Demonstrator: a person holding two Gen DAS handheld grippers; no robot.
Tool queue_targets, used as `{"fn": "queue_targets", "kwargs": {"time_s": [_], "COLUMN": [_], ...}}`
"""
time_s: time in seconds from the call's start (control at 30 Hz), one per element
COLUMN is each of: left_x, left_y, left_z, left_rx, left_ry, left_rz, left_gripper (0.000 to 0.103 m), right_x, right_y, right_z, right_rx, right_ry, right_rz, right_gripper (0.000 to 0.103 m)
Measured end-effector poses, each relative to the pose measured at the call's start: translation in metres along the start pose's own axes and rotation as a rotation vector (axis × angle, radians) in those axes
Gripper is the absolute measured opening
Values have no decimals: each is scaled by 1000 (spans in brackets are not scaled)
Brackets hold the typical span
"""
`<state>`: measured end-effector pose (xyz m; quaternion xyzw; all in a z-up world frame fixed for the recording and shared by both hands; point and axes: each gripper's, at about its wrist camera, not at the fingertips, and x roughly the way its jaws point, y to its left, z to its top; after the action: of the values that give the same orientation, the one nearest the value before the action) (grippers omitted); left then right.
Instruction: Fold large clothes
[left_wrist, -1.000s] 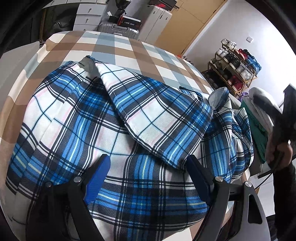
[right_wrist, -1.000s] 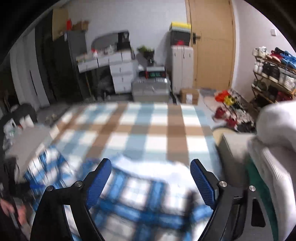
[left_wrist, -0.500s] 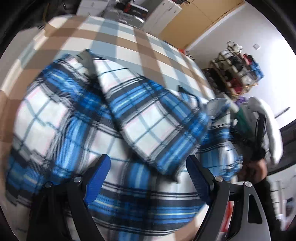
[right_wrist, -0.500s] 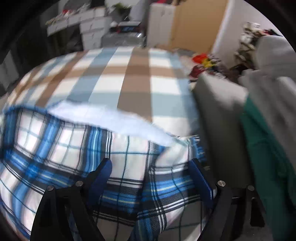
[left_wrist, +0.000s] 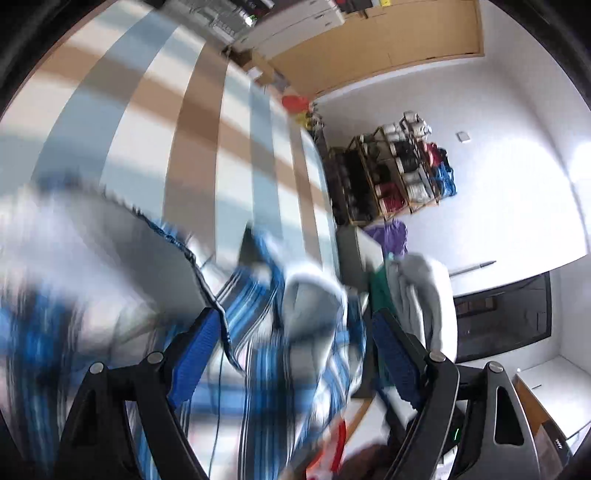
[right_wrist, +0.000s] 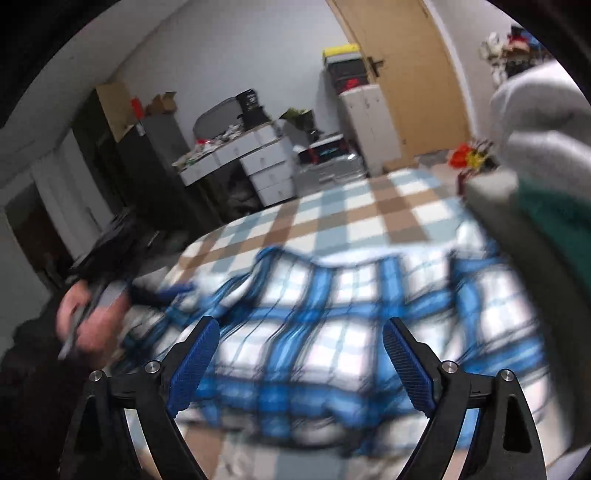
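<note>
Shirt, woven cloth in blue, white and black plaid, soft and rumpled, motion-blurred; spread across the lower centre of the right wrist view on a bedspread checked in beige, pale blue and white. Left of frame: a person's hand gripping a dark handle, blurred. Right gripper, black frame with 2 ribbed blue pads, jaws apart and just opened wider, nothing pressed between them. Right edge: grey and green folded cloth.

Left wrist view: shirt bunched at lower centre; left gripper jaws wide apart over the fabric, pads not pinching it. Upper right: wooden shoe rack.
</note>
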<state>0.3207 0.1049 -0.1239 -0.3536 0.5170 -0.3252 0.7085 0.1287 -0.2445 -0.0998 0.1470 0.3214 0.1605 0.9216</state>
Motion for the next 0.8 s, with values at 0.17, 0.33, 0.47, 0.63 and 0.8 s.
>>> {"fn": "queue_targets", "kwargs": {"time_s": [0.17,0.33,0.47,0.63,0.8], "left_x": [-14,-7,31,65,79], "left_y": [3,-9,-21,-21,-33], "left_z": [44,22,-19,-34,-46], "left_rx": [-35,183,549,730,884], "left_ry": [-170,25,234,362,459], "left_rz": [117,276,545,625,707], "left_gripper": [80,81,81,73,21], "right_x": [5,-3,-7,-10,-19], "right_y": [-1,-11,-25,-30,-25], "right_z": [-15,-21,-22,-27,-33], "right_rx": [72,112,172,201,181], "right_ry": [40,30,7,10,2], "right_rz": [35,23,29,31,20], "right_gripper": [91,91,91,91,91]}}
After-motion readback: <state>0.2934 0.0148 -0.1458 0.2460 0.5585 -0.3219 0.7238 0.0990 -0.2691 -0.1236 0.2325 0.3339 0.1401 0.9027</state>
